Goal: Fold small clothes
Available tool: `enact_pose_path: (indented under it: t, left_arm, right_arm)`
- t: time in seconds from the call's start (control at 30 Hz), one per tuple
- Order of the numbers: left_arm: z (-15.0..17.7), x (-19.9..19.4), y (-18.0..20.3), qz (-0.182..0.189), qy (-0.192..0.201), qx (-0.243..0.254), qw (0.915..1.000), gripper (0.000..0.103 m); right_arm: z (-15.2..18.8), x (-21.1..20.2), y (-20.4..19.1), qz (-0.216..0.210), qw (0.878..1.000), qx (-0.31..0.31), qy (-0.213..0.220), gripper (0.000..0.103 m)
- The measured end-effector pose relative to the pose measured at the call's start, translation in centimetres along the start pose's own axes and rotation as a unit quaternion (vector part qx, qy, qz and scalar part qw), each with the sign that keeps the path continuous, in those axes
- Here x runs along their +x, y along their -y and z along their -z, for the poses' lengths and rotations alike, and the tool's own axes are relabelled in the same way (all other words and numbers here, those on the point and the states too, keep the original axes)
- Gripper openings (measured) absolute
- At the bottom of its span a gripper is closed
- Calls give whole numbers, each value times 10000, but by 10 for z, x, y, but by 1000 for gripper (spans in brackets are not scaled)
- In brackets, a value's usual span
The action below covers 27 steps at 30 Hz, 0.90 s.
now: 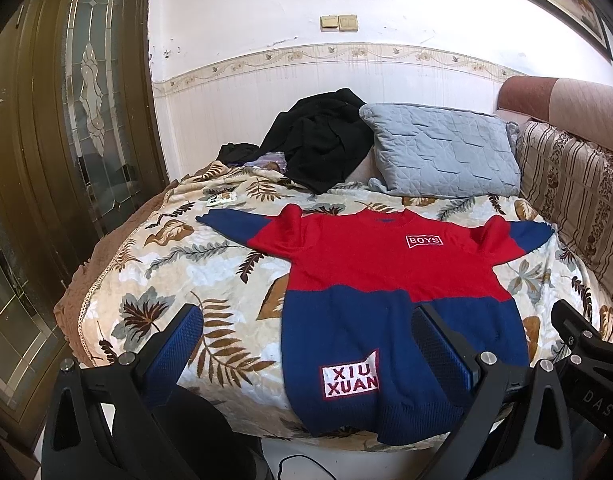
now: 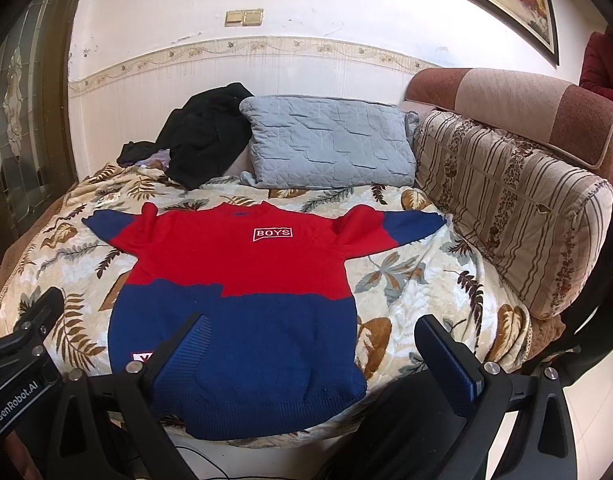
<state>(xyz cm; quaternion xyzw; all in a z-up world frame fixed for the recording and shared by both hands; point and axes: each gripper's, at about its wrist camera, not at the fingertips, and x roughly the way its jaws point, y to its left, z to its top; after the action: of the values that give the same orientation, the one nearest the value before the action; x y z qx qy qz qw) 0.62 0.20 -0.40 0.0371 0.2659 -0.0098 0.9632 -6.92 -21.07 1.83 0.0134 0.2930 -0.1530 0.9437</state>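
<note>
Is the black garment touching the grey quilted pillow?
Touching. In the right wrist view the black garment lies against the left edge of the grey quilted pillow, with no gap showing; the left wrist view agrees.

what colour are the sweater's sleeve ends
Navy blue, below red shoulders; the sweater shows both sleeves best in the right wrist view.

One sweater (image 1: pixel 386 280), one pillow (image 1: pixel 442 148).

I see a grey quilted pillow (image 2: pixel 328 142) touching a heap of black cloth (image 2: pixel 204 136), both on a leaf-print blanket (image 2: pixel 418 280); striped cushion (image 2: pixel 506 208) alongside.
</note>
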Motion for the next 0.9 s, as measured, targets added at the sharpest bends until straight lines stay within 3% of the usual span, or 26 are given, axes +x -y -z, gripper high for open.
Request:
enact_pose_path:
  t: [0.9]
  left_arm:
    - [1,3,1,16,-40,17,10000,103]
  right_arm:
    - [6,7,3,17,10000,23,-42,103]
